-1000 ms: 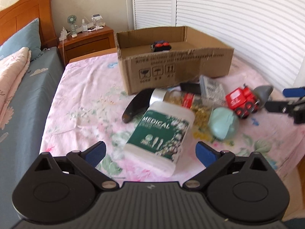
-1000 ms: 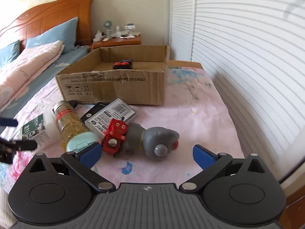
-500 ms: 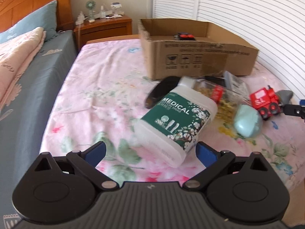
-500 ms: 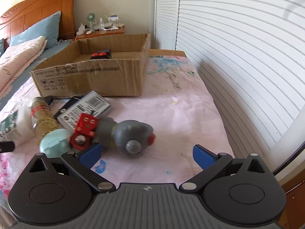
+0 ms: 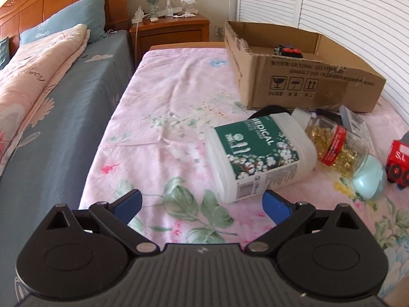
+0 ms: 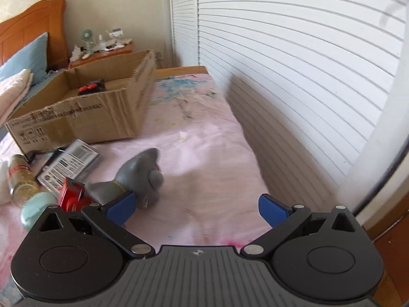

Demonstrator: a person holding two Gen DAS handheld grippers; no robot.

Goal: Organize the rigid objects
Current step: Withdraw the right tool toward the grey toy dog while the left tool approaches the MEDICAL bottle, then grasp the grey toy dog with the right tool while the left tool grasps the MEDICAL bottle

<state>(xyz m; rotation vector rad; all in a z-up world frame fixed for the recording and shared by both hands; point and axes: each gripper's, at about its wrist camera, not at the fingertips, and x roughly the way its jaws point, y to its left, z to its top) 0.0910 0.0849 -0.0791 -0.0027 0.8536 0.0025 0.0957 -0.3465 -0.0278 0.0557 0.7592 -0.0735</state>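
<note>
An open cardboard box (image 5: pixel 301 76) (image 6: pixel 84 117) stands on the pink floral sheet and holds a small black and red toy (image 5: pixel 287 50) (image 6: pixel 90 88). In front of it lie a white and green "Medical" container (image 5: pixel 258 156), a jar of gold pins (image 5: pixel 340 145) (image 6: pixel 19 176) with a teal lid (image 5: pixel 370 179) (image 6: pixel 35 209), a barcoded pack (image 6: pixel 69 166), a red toy vehicle (image 5: pixel 397 161) (image 6: pixel 72 194) and a grey toy (image 6: pixel 138 176). My left gripper (image 5: pixel 202 204) is open, left of and nearer than the container. My right gripper (image 6: pixel 195 207) is open, the grey toy beside its left finger.
A bed with a blue sheet (image 5: pixel 56 97), pink quilt (image 5: pixel 30 74) and wooden headboard lies to the left. A nightstand (image 5: pixel 170 29) with a small fan stands behind. White louvred doors (image 6: pixel 294 64) run along the right. The sheet's right edge (image 6: pixel 258 158) drops beside them.
Both views have swung: the left gripper's to the left, so the container sits right of its fingers; the right gripper's to the right, so the grey toy sits at its left finger.
</note>
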